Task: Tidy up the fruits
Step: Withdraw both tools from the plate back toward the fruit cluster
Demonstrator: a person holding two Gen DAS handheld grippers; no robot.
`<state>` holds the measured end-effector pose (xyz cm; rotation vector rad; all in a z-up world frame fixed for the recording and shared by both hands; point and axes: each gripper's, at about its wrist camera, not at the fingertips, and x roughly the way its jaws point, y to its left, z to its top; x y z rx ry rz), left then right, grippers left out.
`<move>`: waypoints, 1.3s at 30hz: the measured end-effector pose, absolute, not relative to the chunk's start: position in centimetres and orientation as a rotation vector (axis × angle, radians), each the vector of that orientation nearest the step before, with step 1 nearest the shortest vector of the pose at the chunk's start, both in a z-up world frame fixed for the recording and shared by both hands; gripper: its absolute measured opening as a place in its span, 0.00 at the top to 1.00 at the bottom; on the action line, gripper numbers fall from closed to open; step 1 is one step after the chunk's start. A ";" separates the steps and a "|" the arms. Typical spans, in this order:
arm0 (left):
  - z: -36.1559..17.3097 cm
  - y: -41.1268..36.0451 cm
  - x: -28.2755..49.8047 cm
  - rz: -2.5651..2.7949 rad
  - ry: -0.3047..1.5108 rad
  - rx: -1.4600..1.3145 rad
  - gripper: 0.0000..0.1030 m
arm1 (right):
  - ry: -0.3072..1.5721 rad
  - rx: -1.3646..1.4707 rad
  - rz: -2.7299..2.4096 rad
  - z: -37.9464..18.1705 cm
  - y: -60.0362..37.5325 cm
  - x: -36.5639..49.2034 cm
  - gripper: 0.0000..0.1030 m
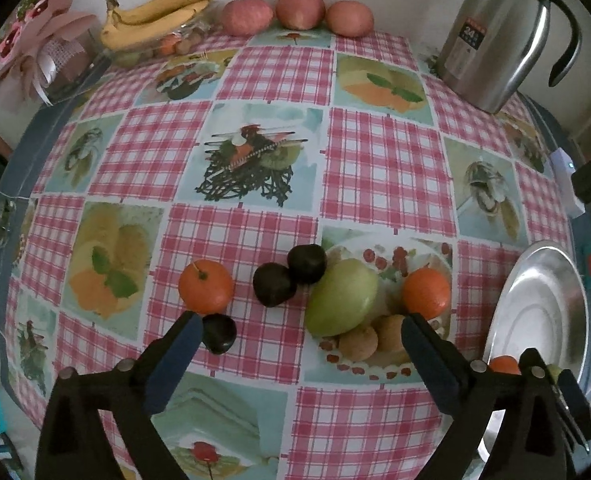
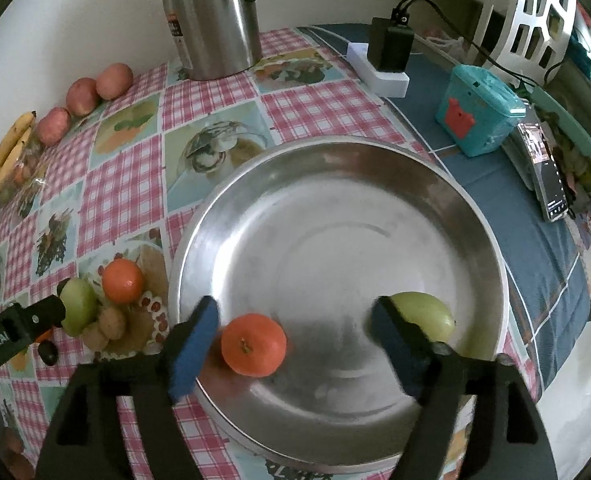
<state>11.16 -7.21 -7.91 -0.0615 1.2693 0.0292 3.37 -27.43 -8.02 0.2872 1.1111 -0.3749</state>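
Observation:
My left gripper (image 1: pixel 301 322) hangs open above the checked tablecloth. A small dark plum (image 1: pixel 219 334) lies just inside its left finger, and a tangerine (image 1: pixel 206 286) sits beyond it. Two dark plums (image 1: pixel 273 284) lie ahead, then a green fruit (image 1: pixel 341 298), two small brown fruits (image 1: pixel 358 342) and a second tangerine (image 1: pixel 426 292) by the right finger. My right gripper (image 2: pixel 295 312) is open over the steel plate (image 2: pixel 335 168). A tangerine (image 2: pixel 253 344) rests in the plate between its fingers, close to the left pad. A green fruit (image 2: pixel 427 316) lies in the plate behind the right finger.
A steel thermos jug (image 2: pixel 215 20) stands at the back. Three apples (image 1: pixel 299 8) and bananas (image 1: pixel 155 16) line the wall. Right of the plate are a power strip with a black adapter (image 2: pixel 387 48), a teal box (image 2: pixel 475 116) and a phone (image 2: pixel 547 176).

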 end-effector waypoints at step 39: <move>-6.6 -6.1 10.4 0.030 1.151 0.115 0.00 | 1.038 0.294 -0.349 -7.7 -26.7 3.4 0.05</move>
